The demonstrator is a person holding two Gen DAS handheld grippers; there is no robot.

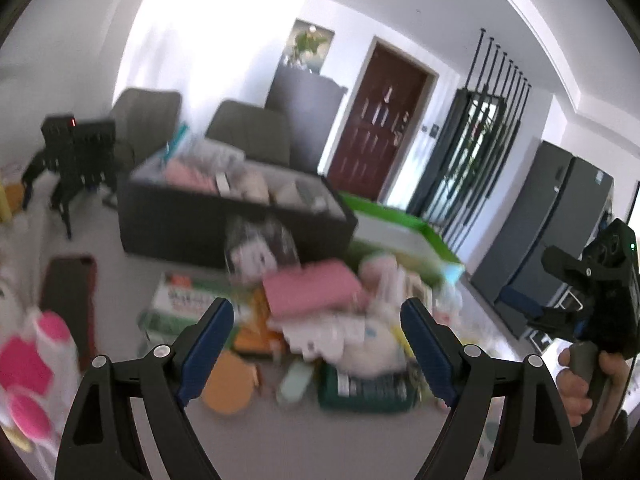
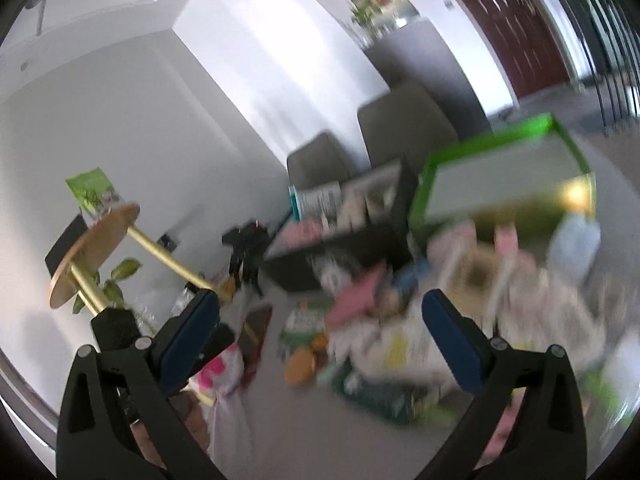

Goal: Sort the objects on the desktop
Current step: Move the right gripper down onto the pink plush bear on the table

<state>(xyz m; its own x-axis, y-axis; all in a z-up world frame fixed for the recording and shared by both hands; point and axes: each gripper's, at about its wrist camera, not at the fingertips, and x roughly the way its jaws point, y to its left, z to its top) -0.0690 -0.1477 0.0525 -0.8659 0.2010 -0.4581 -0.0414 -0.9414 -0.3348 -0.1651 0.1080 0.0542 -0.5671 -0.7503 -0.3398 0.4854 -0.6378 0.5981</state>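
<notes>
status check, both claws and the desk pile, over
Left claw open, empty, above the pile. Right claw open, empty. Black bin behind pile, part filled. Both views blurred; nothing blocking.

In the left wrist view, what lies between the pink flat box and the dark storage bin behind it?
A clear plastic bag with black-and-white contents stands between the pink flat box and the dark storage bin, seen in the left wrist view.

Both views are bright with daylight. In the left wrist view a tall white wall panel is blown out to glare. Motion blur smears the heap of mixed desktop clutter and the green-rimmed open cardboard box, while the black gripper fingers with blue pads stay sharp. Fisheye distortion bends walls and door frames, and dark vignetting fills the corners.
</notes>
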